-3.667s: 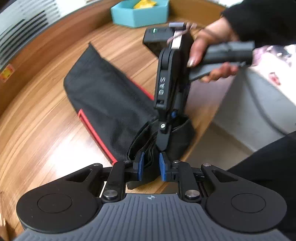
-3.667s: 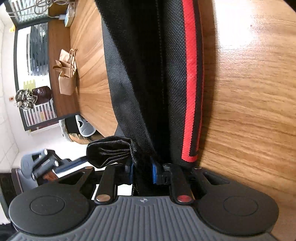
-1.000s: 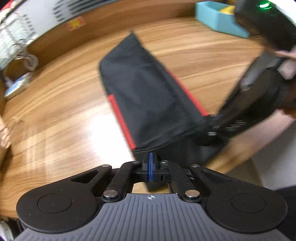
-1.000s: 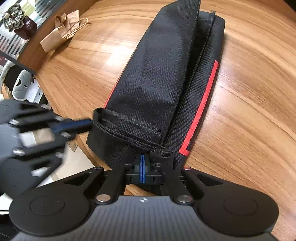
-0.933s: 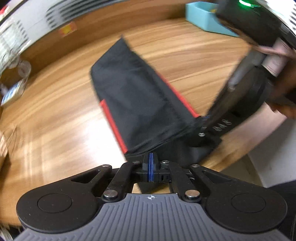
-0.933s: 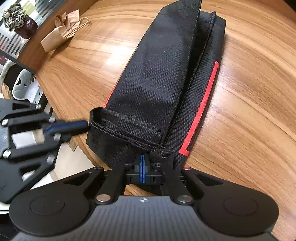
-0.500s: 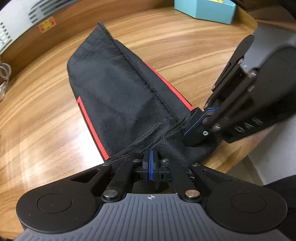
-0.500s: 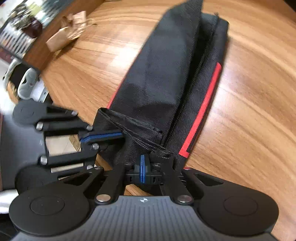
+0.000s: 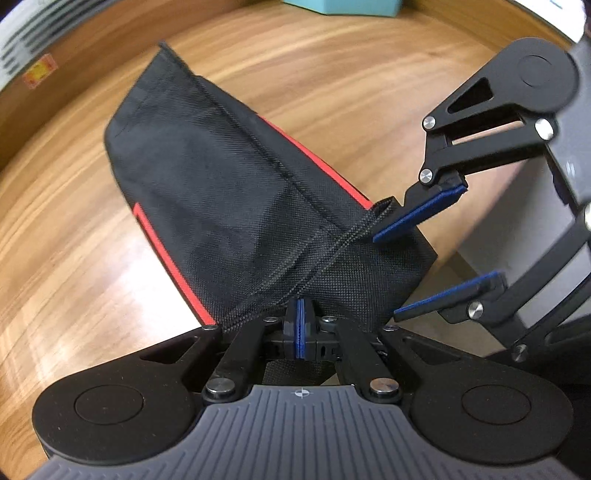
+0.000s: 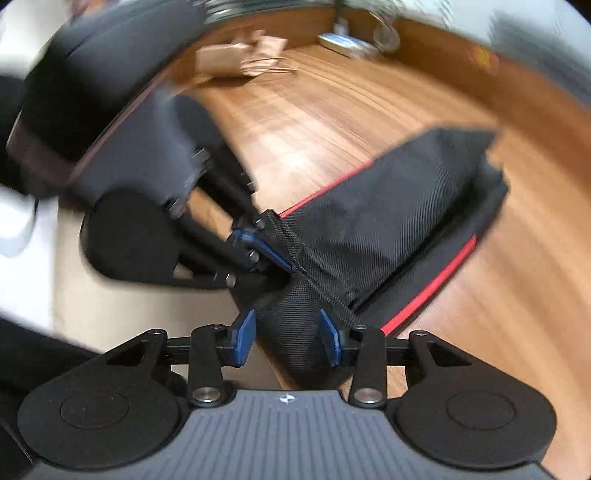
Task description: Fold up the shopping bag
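A black shopping bag (image 9: pixel 229 177) with red trim lies folded into a long narrow strip on the wooden table (image 9: pixel 66 236). Its near end hangs over the table's edge. My left gripper (image 9: pixel 300 332) is shut on the stitched hem at that near end. In the right wrist view the same left gripper (image 10: pixel 266 251) pinches the hem from the left. My right gripper (image 10: pixel 287 338) is opening, and the bag's (image 10: pixel 399 229) bunched end sits loose between its blue pads. From the left wrist view the right gripper (image 9: pixel 386 277) comes in from the right, jaws apart around the bag's corner.
A teal box (image 9: pixel 340 5) stands at the table's far edge. A brown paper bag (image 10: pixel 236 59) lies at the far side, blurred. The table's near edge (image 9: pixel 448 251) runs just under both grippers, with pale floor below.
My right gripper has let go of the bag's hem and spread its jaws, rolling and swinging sideways. The left gripper has stayed shut on the hem and turned slightly.
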Demonstrator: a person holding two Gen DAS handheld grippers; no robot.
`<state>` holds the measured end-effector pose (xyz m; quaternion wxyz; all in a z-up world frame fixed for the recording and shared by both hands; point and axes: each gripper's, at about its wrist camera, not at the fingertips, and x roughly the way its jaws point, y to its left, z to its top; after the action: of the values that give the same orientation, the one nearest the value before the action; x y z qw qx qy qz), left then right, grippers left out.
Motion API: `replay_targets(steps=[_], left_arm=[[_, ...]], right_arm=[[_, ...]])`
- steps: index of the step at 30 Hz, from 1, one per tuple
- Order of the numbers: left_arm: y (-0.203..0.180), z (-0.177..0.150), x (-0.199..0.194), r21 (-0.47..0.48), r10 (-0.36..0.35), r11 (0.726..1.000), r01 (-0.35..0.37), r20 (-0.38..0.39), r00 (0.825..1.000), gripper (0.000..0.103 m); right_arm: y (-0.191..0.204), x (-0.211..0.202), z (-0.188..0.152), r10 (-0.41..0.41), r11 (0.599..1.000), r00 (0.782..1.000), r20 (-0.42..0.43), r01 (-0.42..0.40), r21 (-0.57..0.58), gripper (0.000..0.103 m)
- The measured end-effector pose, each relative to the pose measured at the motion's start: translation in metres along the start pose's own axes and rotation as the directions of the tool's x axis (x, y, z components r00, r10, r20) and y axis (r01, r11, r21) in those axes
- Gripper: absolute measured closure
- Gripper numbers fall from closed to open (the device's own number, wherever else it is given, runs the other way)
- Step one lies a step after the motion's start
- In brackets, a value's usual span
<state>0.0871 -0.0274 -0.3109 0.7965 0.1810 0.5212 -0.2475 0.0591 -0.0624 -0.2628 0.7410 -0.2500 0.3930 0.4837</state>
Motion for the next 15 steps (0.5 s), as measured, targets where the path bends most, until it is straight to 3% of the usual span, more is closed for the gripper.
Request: replay_targets(steps=[3,6,9,10,15], left_arm=[[-0.001,-0.009,-0.004,0.05,-0.029,0.998,0.028,0.012,1.0,0.103],[0.003,-0.012,-0.006,0.081,-0.075,0.994,0.074,0.008,0.997,0.103],[0.008,-0.009,-0.004,0.138,-0.114,0.984,0.115,-0.019,0.993,0.103],[0.01,-0.007,-0.003,0.152,-0.123,0.98,0.126,-0.028,0.992,0.103],[0.016,-0.005,-0.001,0.193,-0.164,0.966,0.171,-0.05,0.985,0.103]], right_arm=[[0.039,0.002,-0.003,-0.119,0.983,0.993,0.006,0.118,-0.14,0.058],[0.075,0.009,-0.005,-0.225,0.941,0.974,0.019,0.222,-0.254,0.055],[0.107,0.022,-0.008,-0.332,0.874,0.943,0.021,0.316,-0.369,0.044],[0.114,0.026,-0.009,-0.362,0.853,0.932,0.026,0.342,-0.394,0.034],[0.149,0.056,-0.02,-0.494,0.703,0.868,0.054,0.436,-0.562,0.035]])
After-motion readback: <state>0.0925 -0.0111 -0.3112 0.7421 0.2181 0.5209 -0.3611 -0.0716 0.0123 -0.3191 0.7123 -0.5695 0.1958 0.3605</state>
